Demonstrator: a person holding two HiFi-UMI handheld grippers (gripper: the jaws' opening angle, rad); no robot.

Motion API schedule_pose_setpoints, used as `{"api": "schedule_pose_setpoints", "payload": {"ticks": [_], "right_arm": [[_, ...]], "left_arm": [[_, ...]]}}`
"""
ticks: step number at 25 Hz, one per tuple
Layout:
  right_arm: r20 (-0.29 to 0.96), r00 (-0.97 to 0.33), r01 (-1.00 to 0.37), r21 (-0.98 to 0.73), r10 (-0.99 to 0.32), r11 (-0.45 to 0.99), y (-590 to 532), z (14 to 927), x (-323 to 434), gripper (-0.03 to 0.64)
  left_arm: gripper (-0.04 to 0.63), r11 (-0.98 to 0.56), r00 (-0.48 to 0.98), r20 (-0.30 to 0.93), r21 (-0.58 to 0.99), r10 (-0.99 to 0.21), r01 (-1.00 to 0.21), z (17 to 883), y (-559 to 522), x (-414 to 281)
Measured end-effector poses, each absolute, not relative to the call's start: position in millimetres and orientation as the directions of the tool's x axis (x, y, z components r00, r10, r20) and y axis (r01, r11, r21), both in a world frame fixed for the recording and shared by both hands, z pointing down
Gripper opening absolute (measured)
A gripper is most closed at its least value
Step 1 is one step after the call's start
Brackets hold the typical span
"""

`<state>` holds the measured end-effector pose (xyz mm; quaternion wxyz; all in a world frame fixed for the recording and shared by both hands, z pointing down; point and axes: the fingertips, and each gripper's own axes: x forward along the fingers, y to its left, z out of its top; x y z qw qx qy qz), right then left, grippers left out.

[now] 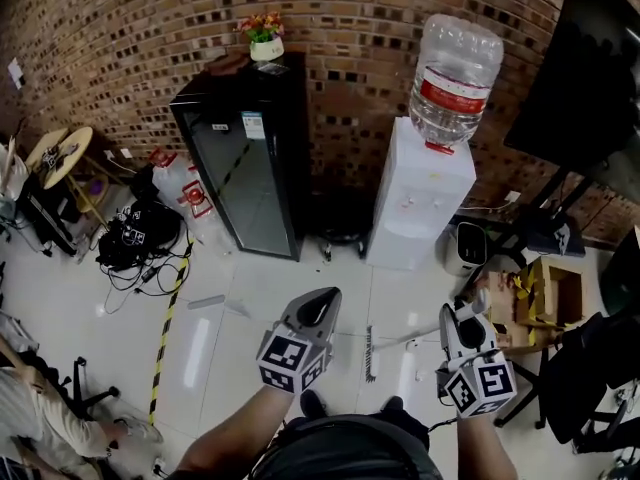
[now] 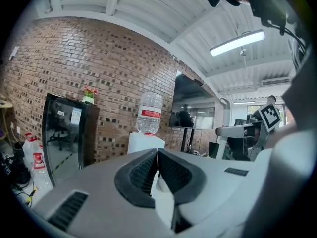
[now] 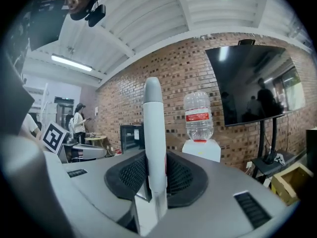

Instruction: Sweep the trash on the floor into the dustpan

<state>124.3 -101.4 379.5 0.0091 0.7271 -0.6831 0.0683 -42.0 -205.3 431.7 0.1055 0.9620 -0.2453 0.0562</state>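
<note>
Inside the right claw (image 3: 154, 168) stands a white handle (image 3: 152, 118).

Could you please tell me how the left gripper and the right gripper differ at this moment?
The left gripper is empty; the right gripper clamps a broom handle. The left gripper's jaws meet; the right gripper's are held apart by the handle. Both face the brick wall.
</note>
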Motion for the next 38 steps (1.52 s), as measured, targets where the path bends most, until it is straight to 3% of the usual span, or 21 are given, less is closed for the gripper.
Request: {"api": "schedule_pose_setpoints", "payload": {"ticks": [9,22,38], "right_arm": [[0.103,0.103,-0.990,-0.087,-0.989,-0.112,-62,333,210,0.110],[0.041,0.145,-0.986,-0.072,-0.989,-0.148,-19,277,284,0.109],[0.053,0.173,-0.983,-0.050,-0.984,-0.175,0,273,309,0.109]], "left_arm": [[0.014,-0.878,0.883,0.155,0.123,-0.443,-0.462,384,-178,36],[0.011,-0.886,0.896,0.126,0.140,-0.426,-0.441,326,-155,89],[0.011,-0.901,0.906,0.163,0.132,-0.391,-0.412,327,-137,108]]}}
